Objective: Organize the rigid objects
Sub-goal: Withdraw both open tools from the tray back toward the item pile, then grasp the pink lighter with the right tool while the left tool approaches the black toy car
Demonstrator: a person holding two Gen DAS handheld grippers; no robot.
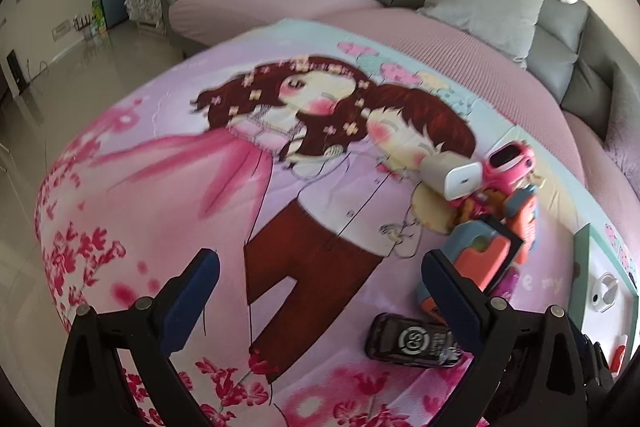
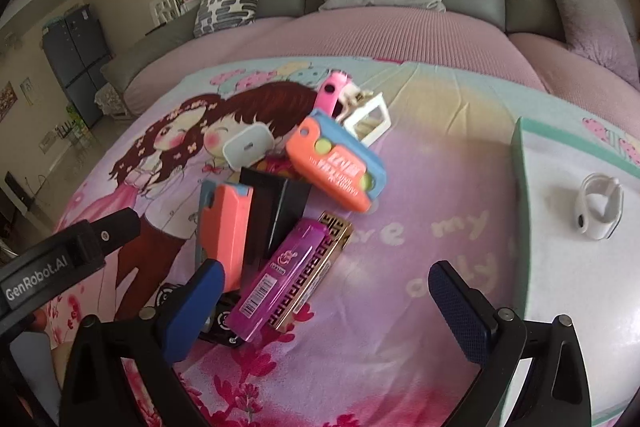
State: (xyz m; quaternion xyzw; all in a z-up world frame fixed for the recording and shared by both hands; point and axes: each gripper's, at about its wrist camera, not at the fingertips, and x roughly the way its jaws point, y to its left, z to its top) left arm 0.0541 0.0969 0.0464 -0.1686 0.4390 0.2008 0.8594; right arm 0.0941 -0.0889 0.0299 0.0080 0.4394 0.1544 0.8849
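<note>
A pile of small rigid items lies on a cartoon-print cloth [image 2: 400, 227]. It includes a purple harmonica box [image 2: 288, 275], two orange-and-blue cases [image 2: 336, 167] [image 2: 226, 227], a black box [image 2: 276, 211], a white charger [image 2: 248, 147], a pink strap [image 2: 332, 95] and a white frame [image 2: 370, 119]. My right gripper [image 2: 328, 307] is open just in front of the harmonica box, holding nothing. My left gripper [image 1: 320, 291] is open over bare cloth, left of the pile. A black logo case [image 1: 412, 343] lies by its right finger. The charger [image 1: 452, 179] and a pink toy [image 1: 508, 159] sit further back.
A white tray with a teal rim [image 2: 520, 187] stands at the right and holds a white wristband [image 2: 600, 207]. A grey sofa [image 2: 400, 11] with cushions and a pink cover runs behind the cloth. Tiled floor [image 1: 60, 107] lies to the left.
</note>
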